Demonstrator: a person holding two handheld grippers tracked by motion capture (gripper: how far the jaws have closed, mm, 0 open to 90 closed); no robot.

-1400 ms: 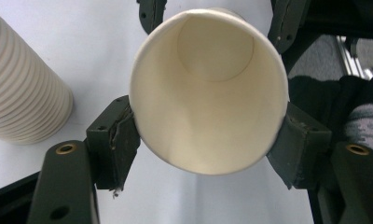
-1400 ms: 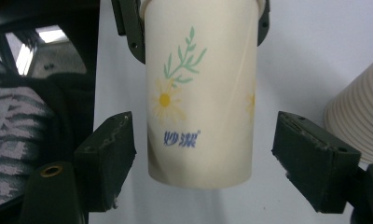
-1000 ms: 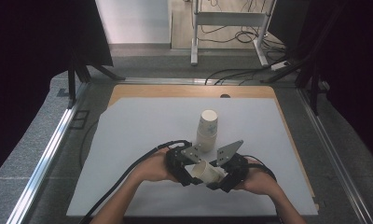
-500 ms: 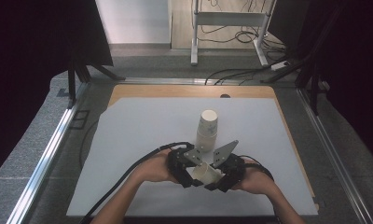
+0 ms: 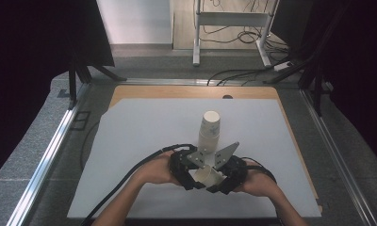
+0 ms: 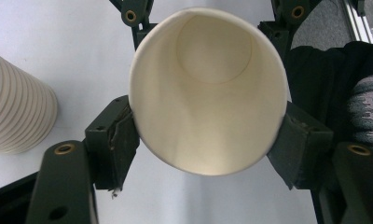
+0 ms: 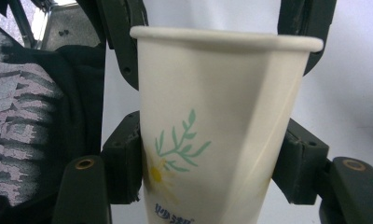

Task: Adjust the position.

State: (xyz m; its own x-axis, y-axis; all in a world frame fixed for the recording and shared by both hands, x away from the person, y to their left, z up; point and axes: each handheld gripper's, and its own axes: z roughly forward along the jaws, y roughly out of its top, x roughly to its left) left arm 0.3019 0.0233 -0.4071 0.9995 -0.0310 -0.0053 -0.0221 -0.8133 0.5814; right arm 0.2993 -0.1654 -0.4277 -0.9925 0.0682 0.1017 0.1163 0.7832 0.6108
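Observation:
A single paper cup (image 5: 208, 176) lies on its side between my two grippers, low over the near edge of the white sheet (image 5: 144, 132). My left gripper (image 6: 208, 140) is shut on it near the rim, pads pressed to both sides; its jaws have just eased open a trifle. The cup (image 6: 208, 88) shows its open mouth there. My right gripper (image 7: 212, 168) has just been closing and now clamps the lower wall of the cup (image 7: 212, 121), which carries a green sprig and a yellow flower. An upturned stack of cups (image 5: 209, 129) stands just beyond the grippers.
The white sheet covers a wooden board (image 5: 177, 92) framed by metal rails (image 5: 50, 146). A metal stand (image 5: 233, 19) and floor cables lie beyond the table. The stack of cups (image 6: 17, 112) is close to the left gripper. Cables trail from both grippers toward the near edge.
The right gripper's jaws have drawn in onto the cup. Both hands stay where they were, and the stack of cups has not moved.

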